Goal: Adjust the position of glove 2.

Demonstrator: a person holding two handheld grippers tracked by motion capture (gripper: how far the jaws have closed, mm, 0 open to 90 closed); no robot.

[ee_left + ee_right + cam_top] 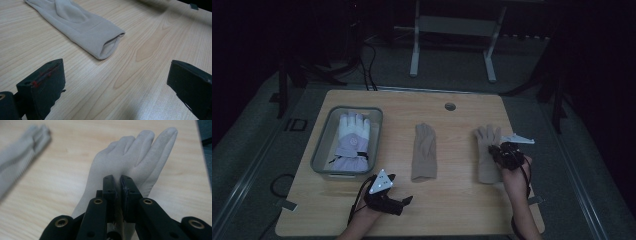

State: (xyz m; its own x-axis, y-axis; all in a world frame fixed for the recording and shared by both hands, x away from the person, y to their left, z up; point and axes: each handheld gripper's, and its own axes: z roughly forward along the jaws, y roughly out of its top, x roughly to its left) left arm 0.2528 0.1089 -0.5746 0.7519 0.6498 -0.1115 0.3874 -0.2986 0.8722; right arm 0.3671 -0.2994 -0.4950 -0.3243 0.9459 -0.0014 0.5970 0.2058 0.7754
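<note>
High view: grey bin (323,161) holds one white glove (352,141); your right gripper (501,150) pinches tan glove (487,150), left gripper (404,192) gapes empty.

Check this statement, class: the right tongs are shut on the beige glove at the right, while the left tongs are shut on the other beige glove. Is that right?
Not quite. The left tongs stand open over bare table, short of the middle beige glove, as the left gripper view shows. The right tongs are indeed shut on the right beige glove.
</note>
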